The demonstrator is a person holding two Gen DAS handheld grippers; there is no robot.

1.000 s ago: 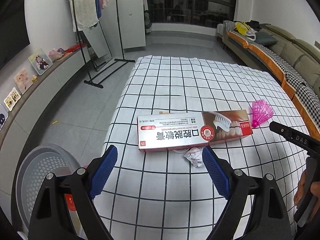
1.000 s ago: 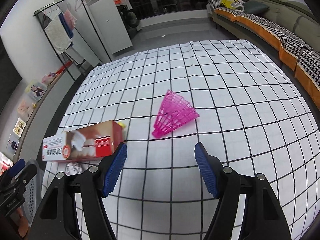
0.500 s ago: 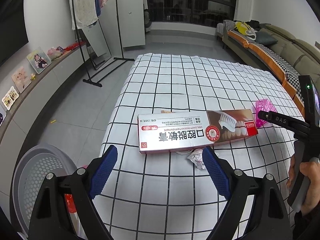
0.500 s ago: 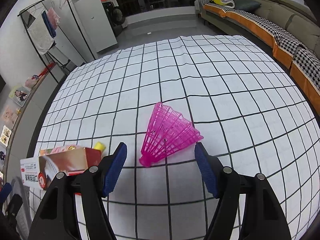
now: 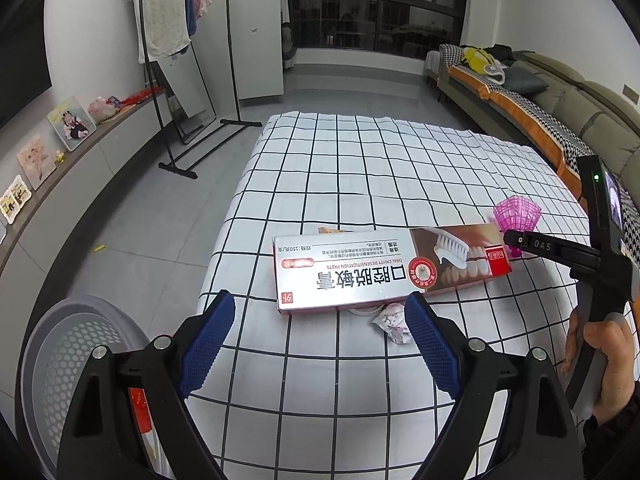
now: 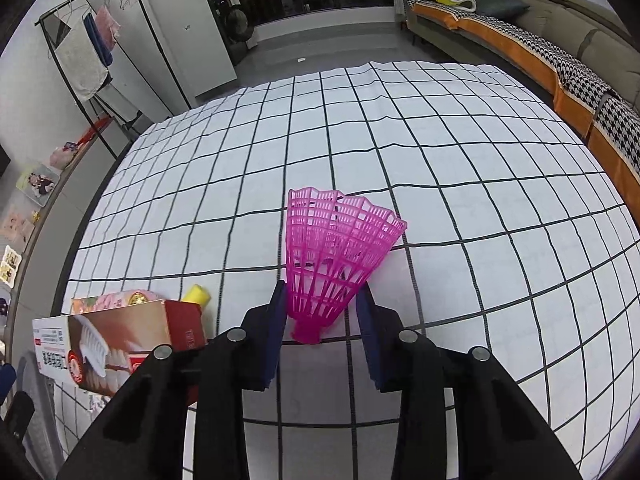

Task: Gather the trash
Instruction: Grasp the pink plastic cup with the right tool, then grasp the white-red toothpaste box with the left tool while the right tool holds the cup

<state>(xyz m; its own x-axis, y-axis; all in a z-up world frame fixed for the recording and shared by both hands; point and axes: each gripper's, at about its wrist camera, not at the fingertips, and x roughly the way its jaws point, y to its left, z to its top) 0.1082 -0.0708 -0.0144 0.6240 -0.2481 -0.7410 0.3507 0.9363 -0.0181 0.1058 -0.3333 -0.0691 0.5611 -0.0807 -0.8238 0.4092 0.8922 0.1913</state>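
A checked cloth covers the counter [image 5: 360,168] in a living room. On it: one toothpaste box [image 5: 384,268], one crumpled wrapper [image 5: 390,320], one pink shuttlecock [image 6: 332,264], which the right gripper [image 6: 322,312] has just closed around, seemingly clenched. The left gripper [image 5: 316,336] hovers released.

Glossy cardboard toothpaste box [image 5: 384,268] (slight sheen), pink plastic-mesh shuttlecock [image 6: 332,256].

A pink plastic shuttlecock [image 6: 334,264] is seen on the checked white cloth at the right of the table, its lattice skirt flared toward the far side and its narrow base toward the near side. A long toothpaste box [image 5: 390,266], silver and red with a brush and teeth printed on it, is laid flat across the near left part. A crumpled white wrapper [image 5: 392,320] is found just beside the box's near edge. A small yellow item [image 6: 197,294] is glimpsed behind the box.
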